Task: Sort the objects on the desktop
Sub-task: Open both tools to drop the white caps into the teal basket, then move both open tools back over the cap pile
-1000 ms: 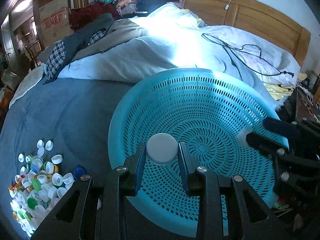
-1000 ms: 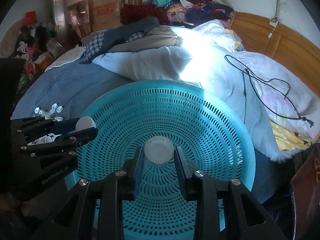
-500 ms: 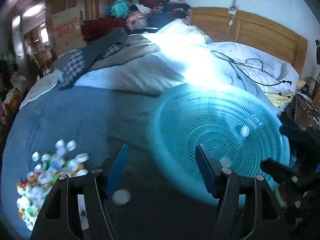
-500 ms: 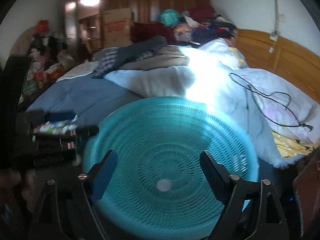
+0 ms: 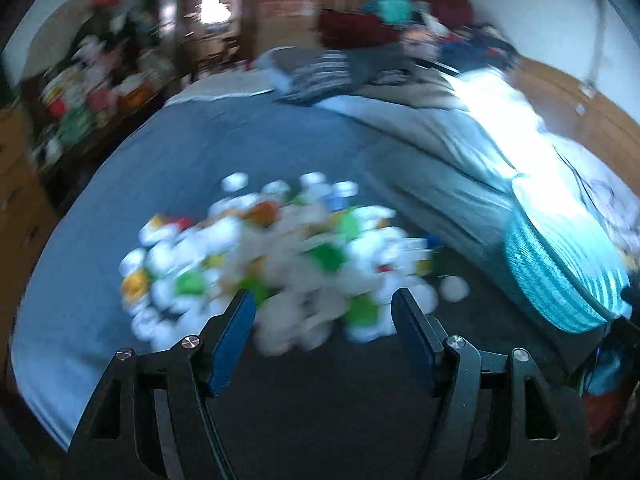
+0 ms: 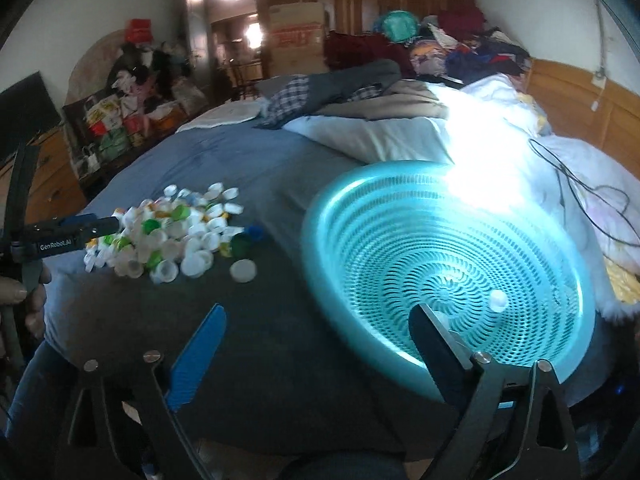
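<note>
A pile of bottle caps (image 5: 280, 256), mostly white with some green, orange and blue, lies on the blue bed cover; it also shows in the right wrist view (image 6: 172, 236). My left gripper (image 5: 324, 304) is open and empty, just in front of the pile; it also shows at the left of the right wrist view (image 6: 106, 222). A teal perforated basket (image 6: 400, 200) sits to the right, with a white cap (image 6: 498, 300) inside; its edge shows in the left wrist view (image 5: 560, 264). My right gripper (image 6: 320, 312) is open and empty over the basket's near left rim.
A single white cap (image 6: 243, 270) lies apart between pile and basket. Rumpled white bedding and clothes (image 6: 380, 120) lie behind. A black cable (image 6: 580, 184) trails on the bedding at right. Cluttered boxes (image 6: 116, 120) stand at far left.
Both grippers opened and dropped their white caps into the basket. My left gripper swung left to the cap pile. My right gripper pulled back and turned left.
</note>
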{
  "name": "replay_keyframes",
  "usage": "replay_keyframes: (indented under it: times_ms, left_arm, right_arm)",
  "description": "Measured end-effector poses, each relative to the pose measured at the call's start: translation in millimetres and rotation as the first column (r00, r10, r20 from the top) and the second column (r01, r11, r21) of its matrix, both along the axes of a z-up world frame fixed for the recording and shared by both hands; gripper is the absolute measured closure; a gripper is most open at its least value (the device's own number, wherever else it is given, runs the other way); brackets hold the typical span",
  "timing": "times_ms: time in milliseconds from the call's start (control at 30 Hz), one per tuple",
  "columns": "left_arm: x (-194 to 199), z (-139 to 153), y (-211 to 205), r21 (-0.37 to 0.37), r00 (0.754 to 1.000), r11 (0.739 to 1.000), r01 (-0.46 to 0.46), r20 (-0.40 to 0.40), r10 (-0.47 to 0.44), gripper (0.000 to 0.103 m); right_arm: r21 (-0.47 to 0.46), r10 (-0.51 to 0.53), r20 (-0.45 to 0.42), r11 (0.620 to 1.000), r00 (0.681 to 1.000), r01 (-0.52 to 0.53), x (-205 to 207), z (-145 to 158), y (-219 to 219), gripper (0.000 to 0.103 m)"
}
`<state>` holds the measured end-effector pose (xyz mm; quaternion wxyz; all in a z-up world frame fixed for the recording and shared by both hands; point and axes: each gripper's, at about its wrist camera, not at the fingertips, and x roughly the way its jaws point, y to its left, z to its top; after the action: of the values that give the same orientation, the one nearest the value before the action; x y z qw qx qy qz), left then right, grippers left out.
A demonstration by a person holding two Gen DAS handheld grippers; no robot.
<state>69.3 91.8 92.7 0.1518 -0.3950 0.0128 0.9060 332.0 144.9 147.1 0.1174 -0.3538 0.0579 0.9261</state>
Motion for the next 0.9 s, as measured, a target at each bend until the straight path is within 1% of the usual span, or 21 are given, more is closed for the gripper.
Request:
replay_keyframes:
  times_ms: [100,233,300,400,467,500,600,700,800,900]
  left_arm:
    - [2,-7,-36,0.017,0.998,0.998,-0.061,0.009,0.061,0.039]
    - [5,-7,-68,0.025,0.995,0.995,-0.097,-0.006,0.097,0.039]
    - [6,-10,-86,0.047,0.993,0.992,-0.118,-0.008,0.119,0.039]
    - [7,-15,-105,0.084,0.988,0.985,-0.151,0.005,0.151,0.039]
    - [9,-19,-113,0.096,0.987,0.982,-0.164,0.014,0.163,0.039]
    - [10,-21,-116,0.097,0.986,0.981,-0.169,0.019,0.168,0.039]
    - [14,-24,-127,0.103,0.984,0.979,-0.177,0.027,0.175,0.039]
    - [18,-28,-137,0.1,0.982,0.977,-0.188,0.036,0.185,0.039]
    - [21,-30,-148,0.102,0.979,0.974,-0.204,0.044,0.201,0.039]
    - [23,-33,-161,0.108,0.974,0.968,-0.225,0.05,0.22,0.038]
  right_arm:
    - [0.007,0.033,0.012,0.999,0.999,-0.034,-6,2,-18,0.006]
    - [0.007,0.055,0.006,0.998,0.998,-0.055,-8,7,-41,0.006]
    - [-0.007,0.061,-0.002,0.998,0.998,-0.061,-6,10,-52,0.005]
    - [0.029,0.072,-0.019,0.997,0.997,-0.071,-3,19,-68,0.004]
    - [0.05,0.082,-0.037,0.996,0.996,-0.08,-2,26,-75,0.003]
    - [0.065,0.082,-0.051,0.995,0.995,-0.078,-1,31,-79,0.001]
    - [0.097,0.069,-0.077,0.993,0.995,-0.061,-2,40,-87,0.0]
    - [0.087,0.075,-0.102,0.994,0.992,-0.067,-5,44,-95,0.0]
    - [0.071,0.1,-0.084,0.993,0.991,-0.094,-11,42,-102,0.0]
    - [0.089,0.123,-0.072,0.989,0.99,-0.116,-14,35,-115,0.0]
